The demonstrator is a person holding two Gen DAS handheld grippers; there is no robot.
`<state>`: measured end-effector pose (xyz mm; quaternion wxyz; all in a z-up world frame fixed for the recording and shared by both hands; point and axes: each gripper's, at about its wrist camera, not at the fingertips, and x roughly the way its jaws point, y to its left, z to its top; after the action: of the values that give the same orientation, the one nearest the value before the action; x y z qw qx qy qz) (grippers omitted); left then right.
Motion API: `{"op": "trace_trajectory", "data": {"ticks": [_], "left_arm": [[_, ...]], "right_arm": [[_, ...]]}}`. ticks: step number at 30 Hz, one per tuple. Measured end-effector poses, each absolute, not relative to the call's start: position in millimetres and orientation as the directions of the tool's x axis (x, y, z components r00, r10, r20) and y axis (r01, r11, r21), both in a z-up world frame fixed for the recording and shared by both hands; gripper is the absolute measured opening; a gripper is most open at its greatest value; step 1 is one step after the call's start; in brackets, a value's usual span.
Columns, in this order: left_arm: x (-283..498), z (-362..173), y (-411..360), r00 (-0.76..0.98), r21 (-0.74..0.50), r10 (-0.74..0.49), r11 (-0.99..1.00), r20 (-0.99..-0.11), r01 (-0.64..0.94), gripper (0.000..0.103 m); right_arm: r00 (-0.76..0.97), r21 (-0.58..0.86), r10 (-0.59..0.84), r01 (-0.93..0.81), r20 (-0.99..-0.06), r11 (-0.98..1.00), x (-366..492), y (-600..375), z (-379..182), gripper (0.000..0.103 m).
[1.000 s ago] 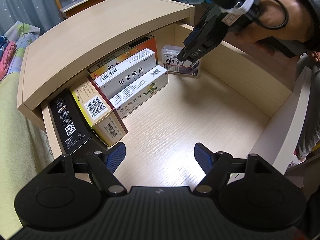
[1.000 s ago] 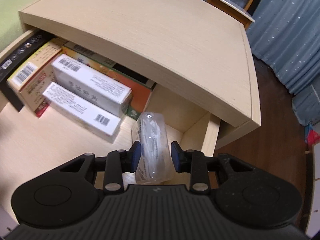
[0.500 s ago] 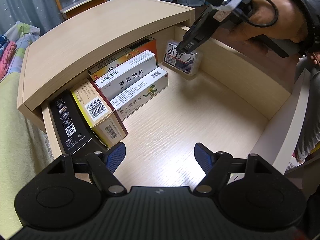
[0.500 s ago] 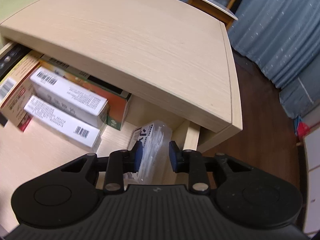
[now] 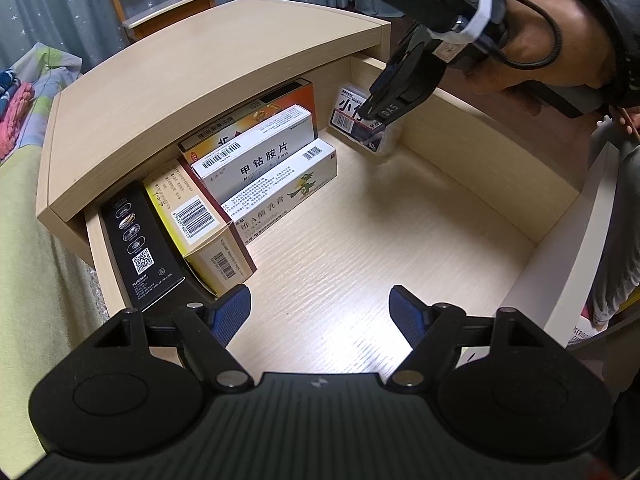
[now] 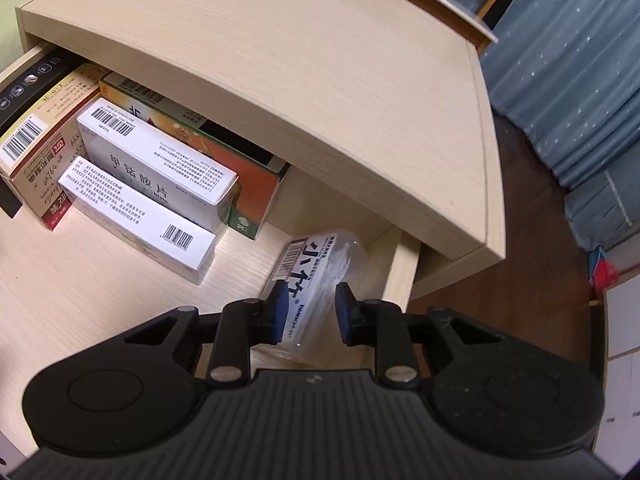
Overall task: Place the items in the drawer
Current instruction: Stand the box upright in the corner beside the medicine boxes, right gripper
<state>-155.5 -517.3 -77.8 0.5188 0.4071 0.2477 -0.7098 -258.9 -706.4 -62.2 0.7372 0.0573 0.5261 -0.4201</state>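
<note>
Right wrist view: the right gripper (image 6: 310, 312) grasps the clear plastic toothpick box (image 6: 316, 276) at the pale wooden drawer's (image 5: 460, 128) back right corner; lower it flat before releasing. The left gripper (image 5: 320, 316) hangs released, empty.

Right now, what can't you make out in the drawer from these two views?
- Orange box: its back end is hidden under the cabinet top, both views.
- Clear plastic box: whether the right gripper grips it; in the left wrist view the fingers cover its label.
- Black box: small print too tiny, left wrist view.
</note>
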Motion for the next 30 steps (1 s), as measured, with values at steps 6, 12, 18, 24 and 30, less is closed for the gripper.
{"op": "trace_trajectory", "data": {"ticks": [6, 12, 18, 24, 30], "left_arm": [[-153.7, -76.9, -518.4, -0.138, 0.059, -0.537, -0.335, -0.832, 0.941, 0.077], [-155.4, -76.5, -519.2, -0.140, 0.063, -0.542, -0.339, -0.829, 0.939, 0.077], [-154.0, -75.8, -518.5, -0.142, 0.060, -0.544, -0.336, -0.827, 0.940, 0.077], [-152.7, -75.2, -518.3, -0.148, 0.053, -0.548, -0.334, -0.823, 0.941, 0.077], [-153.9, -75.7, -519.0, -0.151, 0.053, -0.547, -0.339, -0.823, 0.939, 0.077]], "right_arm": [[0.109, -0.303, -0.525, 0.710, -0.844, 0.636, -263.6, -722.4, -57.9, 0.022], [0.086, -0.338, -0.531, 0.684, -0.843, 0.647, -260.7, -711.8, -59.8, 0.026], [0.093, -0.343, -0.543, 0.684, -0.835, 0.644, -261.2, -706.9, -61.5, 0.029], [0.123, -0.284, -0.515, 0.714, -0.848, 0.640, -268.0, -721.5, -60.2, 0.029], [0.146, -0.245, -0.494, 0.728, -0.857, 0.640, -274.6, -720.3, -56.5, 0.027]]}}
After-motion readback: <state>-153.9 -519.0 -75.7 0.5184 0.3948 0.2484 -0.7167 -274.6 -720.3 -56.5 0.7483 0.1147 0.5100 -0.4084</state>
